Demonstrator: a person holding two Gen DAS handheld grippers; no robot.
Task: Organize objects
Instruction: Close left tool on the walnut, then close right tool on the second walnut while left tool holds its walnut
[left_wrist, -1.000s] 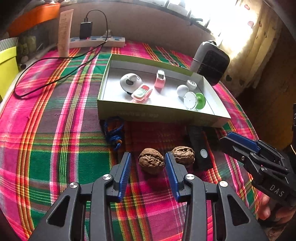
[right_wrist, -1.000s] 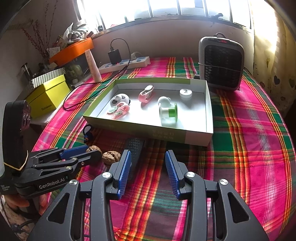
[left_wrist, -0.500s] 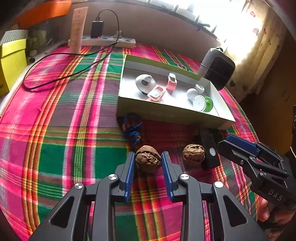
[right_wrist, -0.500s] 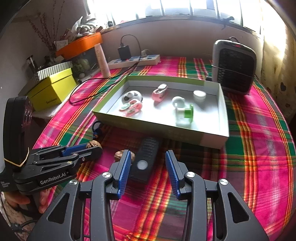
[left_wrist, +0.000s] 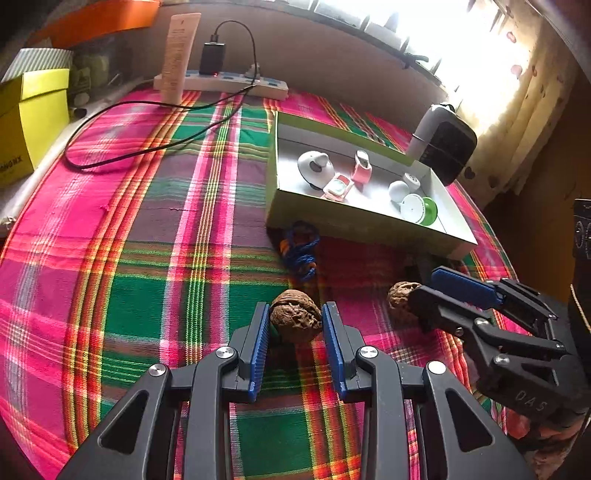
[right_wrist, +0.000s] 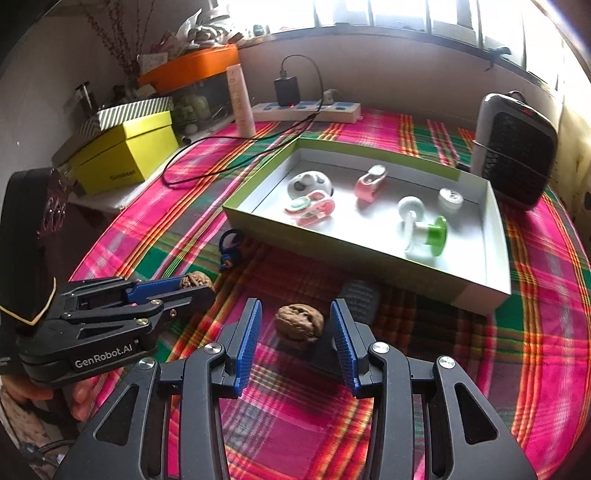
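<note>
Compared with half a second earlier, the left gripper (left_wrist: 295, 325) has closed in on the first walnut (left_wrist: 295, 320), and the right gripper (right_wrist: 295, 326) has shifted from the dark remote (right_wrist: 360, 297) to bracket the second walnut (right_wrist: 299, 325). In the left wrist view, lower centre, the blue pads (left_wrist: 258, 345) stand narrowly apart and appear to touch the first walnut on both sides, though firm contact cannot be confirmed. In the right wrist view, lower centre, the right gripper's jaws are wide, with clear gaps either side of the second walnut, which rests on the plaid cloth (right_wrist: 461, 369). Beyond, a blue cord (left_wrist: 301, 251) lies just beside the near wall of the green-edged tray (right_wrist: 369, 258), which holds small white, pink and green gadgets. A heater (right_wrist: 515, 147) stands at upper right.
</note>
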